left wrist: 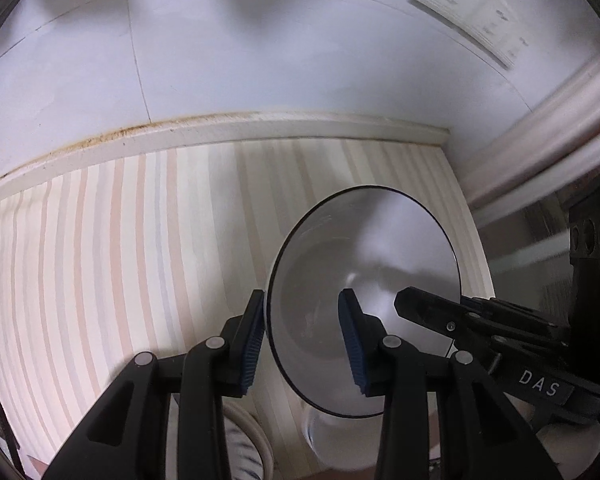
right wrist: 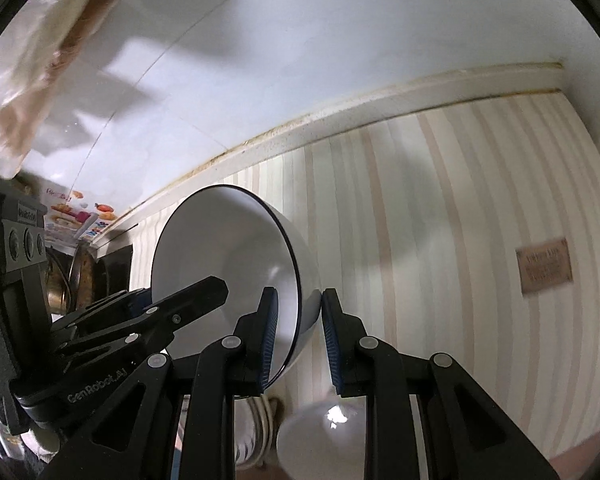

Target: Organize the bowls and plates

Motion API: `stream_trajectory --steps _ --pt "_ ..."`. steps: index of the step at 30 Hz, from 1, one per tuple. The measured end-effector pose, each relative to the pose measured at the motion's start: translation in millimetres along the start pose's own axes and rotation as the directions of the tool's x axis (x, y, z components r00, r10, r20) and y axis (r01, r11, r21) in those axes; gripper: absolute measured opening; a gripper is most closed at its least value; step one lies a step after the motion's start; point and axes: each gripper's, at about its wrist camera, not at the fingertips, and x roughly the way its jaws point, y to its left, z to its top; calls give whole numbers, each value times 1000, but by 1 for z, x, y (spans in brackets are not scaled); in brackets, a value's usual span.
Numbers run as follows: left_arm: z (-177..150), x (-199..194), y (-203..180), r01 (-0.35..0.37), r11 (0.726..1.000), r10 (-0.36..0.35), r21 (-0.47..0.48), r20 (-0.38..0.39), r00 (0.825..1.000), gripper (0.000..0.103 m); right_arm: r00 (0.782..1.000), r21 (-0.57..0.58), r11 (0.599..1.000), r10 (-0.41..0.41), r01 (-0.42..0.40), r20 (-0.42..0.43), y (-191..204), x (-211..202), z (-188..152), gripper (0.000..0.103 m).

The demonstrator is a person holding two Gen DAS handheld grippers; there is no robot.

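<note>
A white bowl with a thin dark rim (left wrist: 364, 264) is held up in the air, tilted on edge, in front of a striped wall. My left gripper (left wrist: 303, 338) is shut on its rim, one blue pad outside and one inside. My right gripper (right wrist: 298, 338) is shut on the same bowl (right wrist: 220, 248) at the opposite side of the rim. Each gripper shows in the other's view: the right one (left wrist: 480, 320) at the lower right, the left one (right wrist: 140, 316) at the lower left.
A striped wall (left wrist: 120, 248) with a cream trim strip (left wrist: 220, 132) lies ahead, white tiles above it. A pale round dish (right wrist: 324, 432) shows below the grippers. A brown label (right wrist: 544, 266) hangs on the wall. A power strip (left wrist: 468, 16) sits at the upper right.
</note>
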Motion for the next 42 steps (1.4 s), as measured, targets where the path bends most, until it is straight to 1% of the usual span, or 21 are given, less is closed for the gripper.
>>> stream_trajectory --steps 2,5,8,11,17,21,29,33,38,42 --pt "-11 0 -5 5 1000 -5 7 -9 1000 34 1000 10 1000 -3 3 8 -4 -13 -16 25" --pt "-32 1 -13 15 1000 -14 24 -43 999 34 1000 23 1000 -10 9 11 -11 -29 -41 24" --pt "-50 5 -19 14 999 -12 42 -64 998 34 1000 37 999 -11 10 7 -15 -38 -67 24" --pt "-66 11 -25 15 998 -10 56 -89 996 34 1000 55 998 -15 16 -13 -23 -39 -93 24" --pt "-91 25 -30 6 998 3 65 -132 991 34 998 86 996 -33 37 -51 -39 -28 -126 24" --pt "-101 33 -33 -3 998 14 70 -156 988 34 997 96 994 -39 45 -67 -46 -22 -138 25" --pt "-113 46 -39 -23 996 39 92 -177 983 34 995 113 992 -44 54 -87 -58 -12 -149 25" --pt "-115 48 -43 -44 993 62 112 -165 984 34 995 122 991 -41 52 -93 -63 -10 -150 25" --pt "-118 51 -45 -65 991 84 119 -156 984 34 993 115 992 -46 59 -108 -64 -4 -148 24" --pt "-119 52 -45 -81 990 98 116 -151 984 34 993 117 992 -34 48 -113 -66 -1 -147 25"
